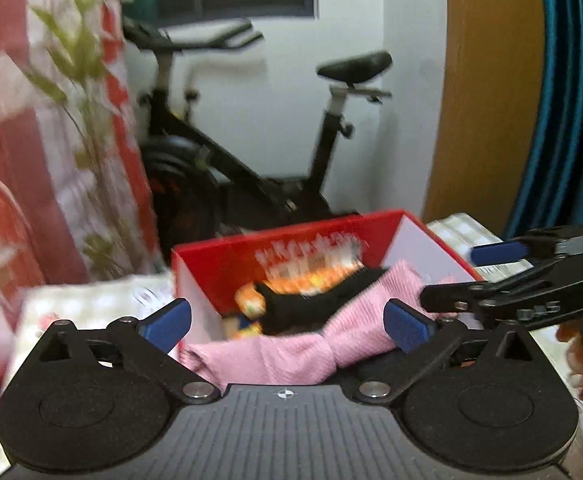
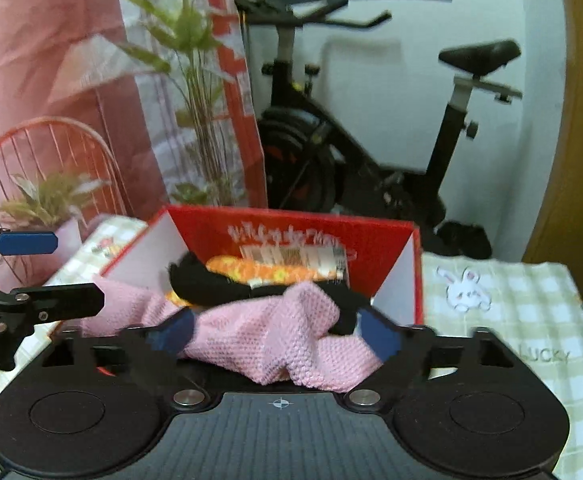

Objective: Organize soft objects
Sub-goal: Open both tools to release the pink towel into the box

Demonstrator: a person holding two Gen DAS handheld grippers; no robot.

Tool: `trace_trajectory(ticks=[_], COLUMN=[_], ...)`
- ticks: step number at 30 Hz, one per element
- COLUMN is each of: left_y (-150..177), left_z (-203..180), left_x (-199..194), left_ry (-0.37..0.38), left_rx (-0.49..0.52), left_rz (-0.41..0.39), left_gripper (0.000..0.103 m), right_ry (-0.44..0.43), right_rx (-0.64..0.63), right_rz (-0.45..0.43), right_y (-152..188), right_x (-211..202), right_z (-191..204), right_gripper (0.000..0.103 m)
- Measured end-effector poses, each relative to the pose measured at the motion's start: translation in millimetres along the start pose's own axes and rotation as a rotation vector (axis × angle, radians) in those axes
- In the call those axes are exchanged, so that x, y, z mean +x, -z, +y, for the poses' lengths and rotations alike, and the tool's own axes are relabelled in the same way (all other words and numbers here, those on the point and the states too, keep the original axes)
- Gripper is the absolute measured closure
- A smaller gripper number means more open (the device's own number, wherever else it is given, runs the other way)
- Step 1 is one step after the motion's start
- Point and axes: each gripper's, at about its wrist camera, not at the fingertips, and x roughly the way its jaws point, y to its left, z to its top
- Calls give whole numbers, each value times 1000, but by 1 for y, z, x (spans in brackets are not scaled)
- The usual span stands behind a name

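A red cardboard box (image 1: 227, 256) (image 2: 387, 240) stands on the checked tablecloth. Inside lie an orange patterned soft item (image 1: 251, 300) (image 2: 251, 270) and a black soft item (image 1: 307, 304) (image 2: 207, 284). A pink knitted cloth (image 1: 283, 356) (image 2: 259, 336) drapes over the box's near edge. My left gripper (image 1: 287, 322) is open, its blue pads either side of the cloth. My right gripper (image 2: 275, 334) is open over the same cloth. Each gripper shows in the other's view, the right one (image 1: 503, 268) and the left one (image 2: 39, 268), both open.
An exercise bike (image 1: 251, 140) (image 2: 371, 140) stands behind the table against the white wall. Plants (image 2: 187, 80) and a red wire chair (image 2: 43, 168) stand at the left. A wooden door (image 1: 487, 92) is at the right. The tablecloth (image 2: 511, 312) has a rabbit print.
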Motion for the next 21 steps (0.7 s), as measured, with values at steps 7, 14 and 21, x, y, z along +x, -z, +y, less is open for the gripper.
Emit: trace_trajectory(ticks=[7,14,21], left_y=[-5,-19,-18], left_z=[-27,-27,-33], left_x=[-52,-120,-184], left_ry=[-167,-79,-82], left_rx=[73,-19,-83], left_rz=[-117,-189,-286], left_gripper=[0,0,0], right_ry=[-8,65,143], right_rx=[29,24,19], right_rz=[-154,-292,-358], right_y=[-3,-2,0], right_x=[-60,-132,-207], right_z=[8,27,52], right_gripper=[0,0,0])
